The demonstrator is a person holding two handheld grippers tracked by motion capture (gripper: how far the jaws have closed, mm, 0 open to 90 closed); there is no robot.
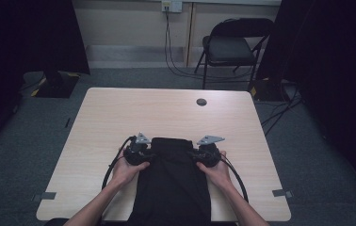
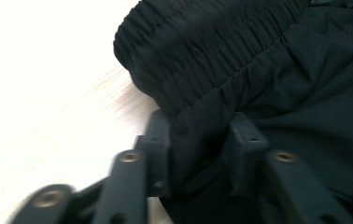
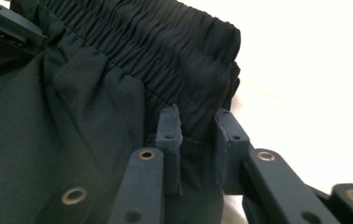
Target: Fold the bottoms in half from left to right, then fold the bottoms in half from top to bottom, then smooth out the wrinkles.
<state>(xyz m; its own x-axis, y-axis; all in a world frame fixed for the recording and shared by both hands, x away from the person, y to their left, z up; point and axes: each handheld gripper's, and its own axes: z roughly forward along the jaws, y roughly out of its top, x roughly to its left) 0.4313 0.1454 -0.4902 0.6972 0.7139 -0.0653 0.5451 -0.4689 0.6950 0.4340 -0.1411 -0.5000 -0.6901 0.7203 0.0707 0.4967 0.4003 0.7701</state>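
A black garment (image 1: 172, 183) with a gathered elastic waistband (image 1: 170, 142) lies on the near half of the table, its lower part hanging over the front edge. My left gripper (image 1: 149, 155) holds its left side just below the waistband. In the left gripper view the jaws (image 2: 198, 140) pinch a fold of the black cloth (image 2: 305, 70). My right gripper (image 1: 194, 156) does the same on the right side, its jaws (image 3: 198, 135) closed on the garment's edge (image 3: 72, 116) under the waistband (image 3: 165, 42). The left gripper's jaws (image 3: 11, 25) show at the far end of the waistband.
The light wood table (image 1: 166, 113) has a round cable hole (image 1: 201, 101) near its far edge. Behind it stand a black folding chair (image 1: 232, 47) and loose cables (image 1: 176, 66) on the grey carpet. Dark curtains hang at both sides.
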